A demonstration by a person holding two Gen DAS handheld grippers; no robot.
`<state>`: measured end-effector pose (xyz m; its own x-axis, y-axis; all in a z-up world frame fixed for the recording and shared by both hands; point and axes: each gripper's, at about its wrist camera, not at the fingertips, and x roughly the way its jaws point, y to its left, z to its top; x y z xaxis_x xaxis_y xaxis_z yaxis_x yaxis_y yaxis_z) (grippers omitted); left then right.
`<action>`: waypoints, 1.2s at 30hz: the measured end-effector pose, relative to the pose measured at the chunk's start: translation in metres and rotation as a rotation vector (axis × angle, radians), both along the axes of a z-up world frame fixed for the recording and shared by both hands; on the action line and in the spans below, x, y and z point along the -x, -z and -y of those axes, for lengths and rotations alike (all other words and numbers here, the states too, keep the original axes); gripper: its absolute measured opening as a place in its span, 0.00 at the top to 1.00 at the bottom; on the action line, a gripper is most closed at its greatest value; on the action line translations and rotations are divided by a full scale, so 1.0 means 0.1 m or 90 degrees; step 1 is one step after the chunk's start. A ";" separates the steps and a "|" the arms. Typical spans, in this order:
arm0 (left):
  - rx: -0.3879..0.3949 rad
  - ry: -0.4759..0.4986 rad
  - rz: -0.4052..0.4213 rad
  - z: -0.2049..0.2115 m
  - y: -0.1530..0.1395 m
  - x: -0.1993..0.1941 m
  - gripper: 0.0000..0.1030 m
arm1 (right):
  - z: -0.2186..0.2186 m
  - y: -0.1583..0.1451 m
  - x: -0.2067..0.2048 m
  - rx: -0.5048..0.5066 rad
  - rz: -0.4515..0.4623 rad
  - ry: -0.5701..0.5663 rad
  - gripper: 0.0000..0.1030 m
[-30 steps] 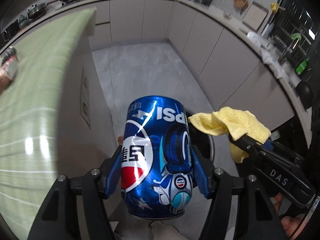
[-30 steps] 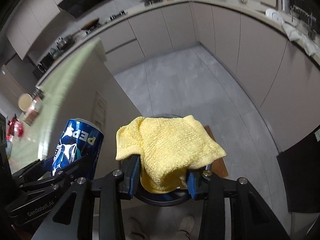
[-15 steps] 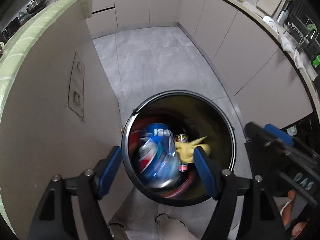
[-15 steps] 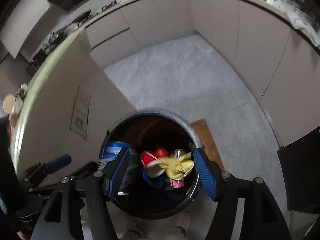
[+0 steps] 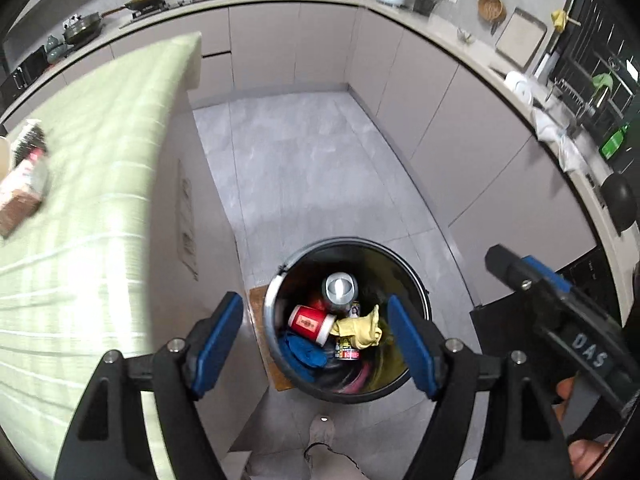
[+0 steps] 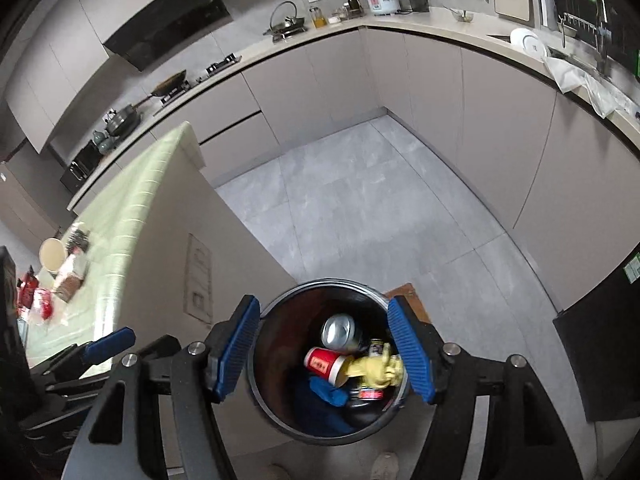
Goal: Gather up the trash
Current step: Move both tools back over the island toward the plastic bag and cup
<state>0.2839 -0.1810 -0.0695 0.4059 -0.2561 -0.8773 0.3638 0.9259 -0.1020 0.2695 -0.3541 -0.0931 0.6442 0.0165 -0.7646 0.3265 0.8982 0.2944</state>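
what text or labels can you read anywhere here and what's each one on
"DAS": white letters on the black body of the right tongs, in the left wrist view.
Labels on the red cup and the small can in the trash bin: too small to read.
Packets on the green counter: blurred.

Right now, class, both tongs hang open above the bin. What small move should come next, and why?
Probably swing the left tongs toward the green counter for the brown packet. Both it and the right tongs are open and empty, the can and yellow cloth lie in the bin, and litter remains on the counter.
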 end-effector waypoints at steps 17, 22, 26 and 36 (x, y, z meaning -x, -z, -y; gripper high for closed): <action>0.015 -0.085 0.076 -1.69 -0.64 -0.09 0.26 | -1.86 -0.74 -0.21 0.010 0.071 -0.098 0.30; 0.004 -0.137 0.074 -2.36 -0.62 -0.14 0.26 | -2.46 -0.75 -0.32 0.016 0.073 -0.132 0.26; -0.006 -0.166 0.074 -2.86 -0.56 -0.18 0.26 | -2.83 -0.75 -0.38 0.018 0.076 -0.144 0.25; -0.008 -0.211 0.075 -3.84 -0.54 -0.27 0.26 | -3.56 -0.71 -0.45 0.017 0.073 -0.142 0.24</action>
